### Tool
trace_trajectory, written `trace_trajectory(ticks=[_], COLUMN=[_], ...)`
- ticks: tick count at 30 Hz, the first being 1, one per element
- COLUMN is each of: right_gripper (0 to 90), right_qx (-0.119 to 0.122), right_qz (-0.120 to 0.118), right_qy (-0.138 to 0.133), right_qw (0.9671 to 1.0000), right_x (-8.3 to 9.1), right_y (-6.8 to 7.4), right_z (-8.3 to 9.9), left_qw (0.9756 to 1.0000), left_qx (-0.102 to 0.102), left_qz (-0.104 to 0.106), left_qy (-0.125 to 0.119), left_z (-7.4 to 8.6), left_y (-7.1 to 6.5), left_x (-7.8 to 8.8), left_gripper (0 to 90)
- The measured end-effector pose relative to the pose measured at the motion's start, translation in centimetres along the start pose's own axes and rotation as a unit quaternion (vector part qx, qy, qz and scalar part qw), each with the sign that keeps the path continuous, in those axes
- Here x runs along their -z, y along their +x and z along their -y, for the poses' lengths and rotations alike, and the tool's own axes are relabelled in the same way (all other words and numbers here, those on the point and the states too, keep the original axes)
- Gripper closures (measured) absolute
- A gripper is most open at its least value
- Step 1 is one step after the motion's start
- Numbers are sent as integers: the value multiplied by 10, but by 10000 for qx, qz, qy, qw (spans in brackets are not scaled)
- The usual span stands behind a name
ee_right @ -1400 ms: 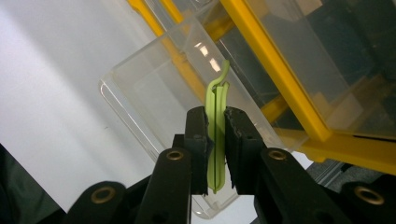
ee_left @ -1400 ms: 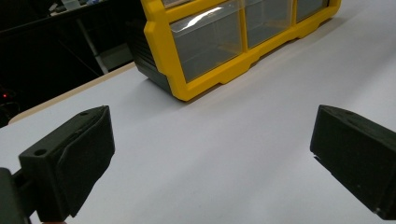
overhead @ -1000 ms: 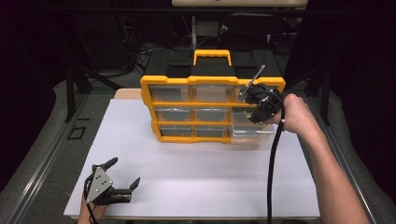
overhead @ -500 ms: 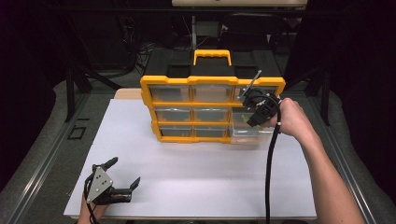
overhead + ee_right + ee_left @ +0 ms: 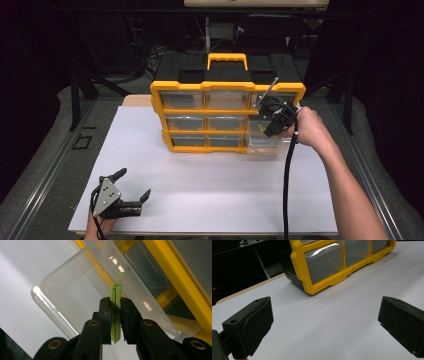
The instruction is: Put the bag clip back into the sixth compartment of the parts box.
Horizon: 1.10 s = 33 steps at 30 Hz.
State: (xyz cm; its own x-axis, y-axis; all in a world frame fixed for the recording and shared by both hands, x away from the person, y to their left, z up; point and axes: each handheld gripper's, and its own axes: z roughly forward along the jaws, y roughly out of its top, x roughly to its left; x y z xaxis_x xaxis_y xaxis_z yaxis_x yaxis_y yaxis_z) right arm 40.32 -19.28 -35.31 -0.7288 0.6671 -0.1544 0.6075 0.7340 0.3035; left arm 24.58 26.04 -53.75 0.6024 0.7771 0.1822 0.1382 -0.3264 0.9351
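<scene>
Right gripper (image 5: 115, 322): clenched on a thin pale-green plastic clip (image 5: 115, 312), pinched upright between both black pads.
Clip position: tip poking past the pads, over the pulled-out clear plastic drawer (image 5: 75, 295) just ahead.
Drawer source: bottom right bay of the yellow-framed organiser cabinet (image 5: 200, 90), directly beyond the gripper.
Left gripper (image 5: 134, 187): jaws spread, nothing between them, low over the white tabletop (image 5: 210, 185), well apart from the cabinet.

One yellow organizer (image 5: 227, 100) with nine clear drawers (one (image 5: 265, 142) pulled out), one green clip (image 5: 115, 312).
</scene>
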Motion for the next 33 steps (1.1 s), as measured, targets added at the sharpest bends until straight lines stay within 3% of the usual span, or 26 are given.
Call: trace_trajectory(ticks=[4, 6, 8, 11, 16, 22, 26, 33], right_gripper=[788, 695, 658, 501, 231, 57, 5, 0], right_qx=[-56, -155, -171, -370, -466, -571, -652, -902], right_qz=[-12, -5, 37, 136, 116, 235, 343, 418], right_qy=[-59, -111, -156, -138, -271, -656, -769, -934], right_qw=[10000, 9998, 9997, 9991, 9985, 9959, 9943, 9906], right_x=[-1, -1, 0, 4, 14, 29, 38, 48], right_y=[-1, -2, -4, -3, -6, -10, -14, -24], right_z=[0, -1, 0, 1, 6, 17, 26, 45], left_qw=[10000, 10000, 10000, 10000, 10000, 10000, 10000, 10000], left_qx=[-7, -16, -15, -9, -2, -19, -32, -37], left_qz=[6, 23, 40, 41, 52, 46, 53, 56], left_qy=[-13, -5, 8, -32, -25, -23, -20, 3], left_z=[0, 0, 1, 1, 1, 1, 1, 1], left_y=[0, 0, 0, 0, 0, 0, 0, 0], left_x=[0, 0, 1, 3, 3, 3, 2, 2], left_gripper=[0, 0, 0, 0, 0, 0, 0, 0])
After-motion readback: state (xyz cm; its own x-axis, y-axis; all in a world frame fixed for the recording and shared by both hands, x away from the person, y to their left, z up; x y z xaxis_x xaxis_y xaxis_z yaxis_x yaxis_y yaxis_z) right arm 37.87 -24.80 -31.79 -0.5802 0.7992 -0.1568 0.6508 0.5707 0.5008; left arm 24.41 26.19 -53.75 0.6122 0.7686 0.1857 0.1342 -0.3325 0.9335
